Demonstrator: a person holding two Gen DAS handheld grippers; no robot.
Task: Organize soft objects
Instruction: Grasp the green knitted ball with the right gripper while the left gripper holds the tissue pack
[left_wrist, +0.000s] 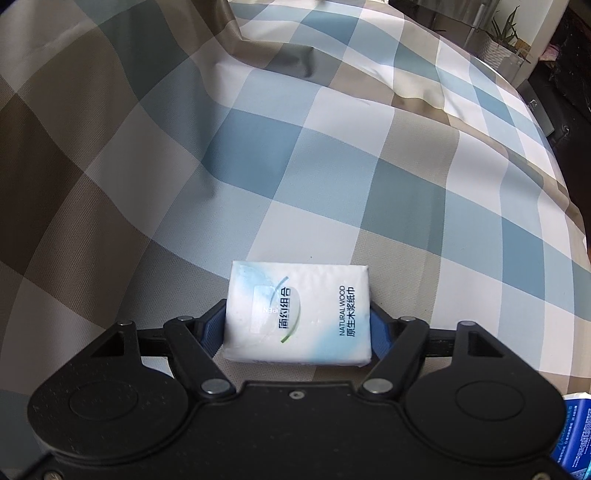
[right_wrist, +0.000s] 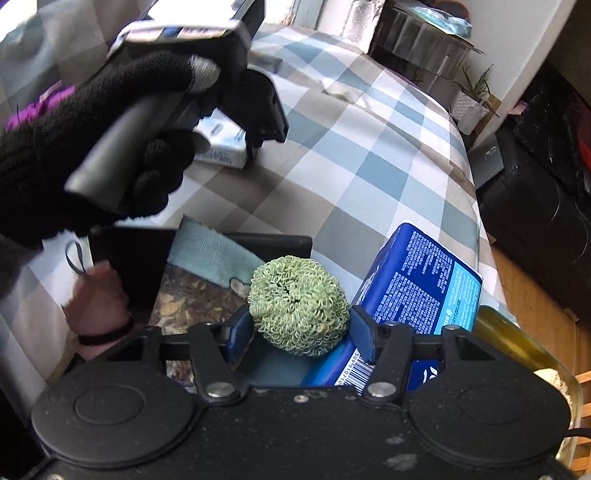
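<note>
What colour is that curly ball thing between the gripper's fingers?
Pale green. The curly scrubber ball shows best in the right wrist view, between the blue pads.

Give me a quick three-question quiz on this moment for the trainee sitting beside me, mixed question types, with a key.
1. True or false: the left gripper has a white tissue pack between its blue pads.
2. Which thing sits between the right gripper's pads?
A. the blue package
B. the green curly scrubber ball
C. the teal cloth
3. Fill in: the checked cloth under the tissue pack is patterned in blue, white and ____.

Key
1. True; both pads press on its sides.
2. B, the green curly scrubber ball; the blue package lies to its right, the teal cloth behind it to the left.
3. Tan.
</note>
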